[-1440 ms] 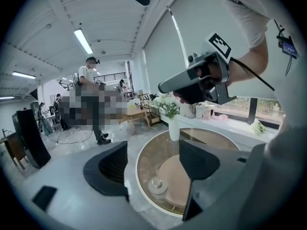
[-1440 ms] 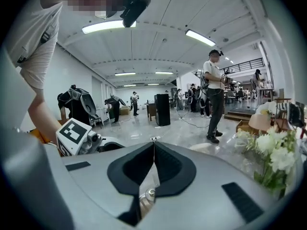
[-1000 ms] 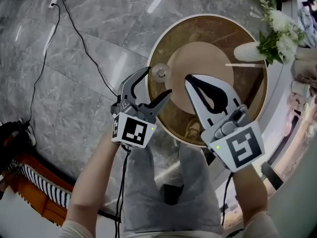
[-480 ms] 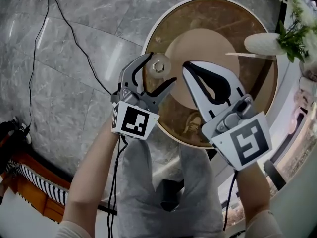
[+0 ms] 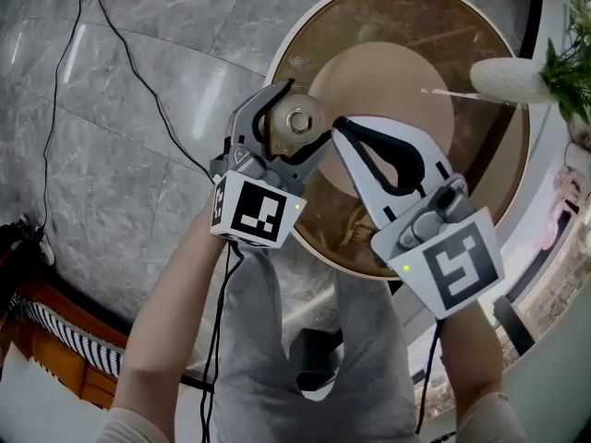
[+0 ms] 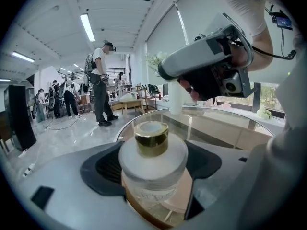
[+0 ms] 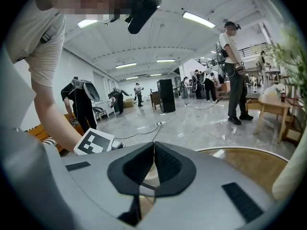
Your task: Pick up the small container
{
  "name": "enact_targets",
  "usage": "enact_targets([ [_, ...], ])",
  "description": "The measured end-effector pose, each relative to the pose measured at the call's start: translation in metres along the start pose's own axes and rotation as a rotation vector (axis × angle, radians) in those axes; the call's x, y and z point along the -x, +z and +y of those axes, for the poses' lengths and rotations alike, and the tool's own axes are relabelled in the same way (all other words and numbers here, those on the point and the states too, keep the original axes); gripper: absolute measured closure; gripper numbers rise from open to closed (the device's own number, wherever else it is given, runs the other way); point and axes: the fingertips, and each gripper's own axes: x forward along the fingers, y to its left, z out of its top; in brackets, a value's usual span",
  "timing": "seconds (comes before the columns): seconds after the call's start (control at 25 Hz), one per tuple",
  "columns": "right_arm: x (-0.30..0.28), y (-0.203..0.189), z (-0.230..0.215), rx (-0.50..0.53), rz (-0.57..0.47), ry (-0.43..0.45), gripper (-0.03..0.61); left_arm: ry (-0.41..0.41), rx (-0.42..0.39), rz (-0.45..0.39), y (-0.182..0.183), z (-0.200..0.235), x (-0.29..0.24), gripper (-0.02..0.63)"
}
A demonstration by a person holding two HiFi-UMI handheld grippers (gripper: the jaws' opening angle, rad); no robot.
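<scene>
The small container (image 5: 298, 121) is a clear glass jar with a white shoulder and a gold cap, standing near the left rim of a round brown glass-topped table (image 5: 417, 24). My left gripper (image 5: 305, 114) is open with its two jaws on either side of the jar. In the left gripper view the jar (image 6: 152, 153) fills the gap between the black pads, and I cannot see them pressing on it. To the jar's right, my right gripper (image 5: 338, 125) hovers over the table, shut and empty; its pads (image 7: 153, 163) meet in a thin line.
A white vase (image 5: 508, 79) with green leaves and white flowers stands at the table's right side. A black cable (image 5: 138, 74) runs across the grey marble floor to the left. Several people stand far off in the hall (image 6: 101, 87).
Both grippers have come down and forward over the table. The jar, which stood ahead of the left jaws, now sits between them. The right gripper stays shut.
</scene>
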Motion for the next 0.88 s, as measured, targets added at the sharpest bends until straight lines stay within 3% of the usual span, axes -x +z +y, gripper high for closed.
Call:
enact_targets([
  [0.32, -0.009, -0.011, -0.003, 0.013, -0.011, 0.044, 0.571, -0.057, 0.088, 0.022, 0.0, -0.002, -0.015, 0.262],
  [0.48, -0.013, -0.013, -0.005, 0.024, -0.026, 0.085, 0.571, -0.081, 0.092, 0.031, -0.001, -0.003, -0.017, 0.262],
  [0.72, -0.021, -0.021, -0.002, 0.043, -0.043, 0.177, 0.569, -0.195, 0.007, 0.046, -0.002, -0.014, -0.016, 0.264],
  [0.88, -0.025, -0.03, 0.008, 0.067, -0.038, 0.262, 0.564, -0.256, -0.048, 0.01, -0.001, -0.017, -0.014, 0.264],
])
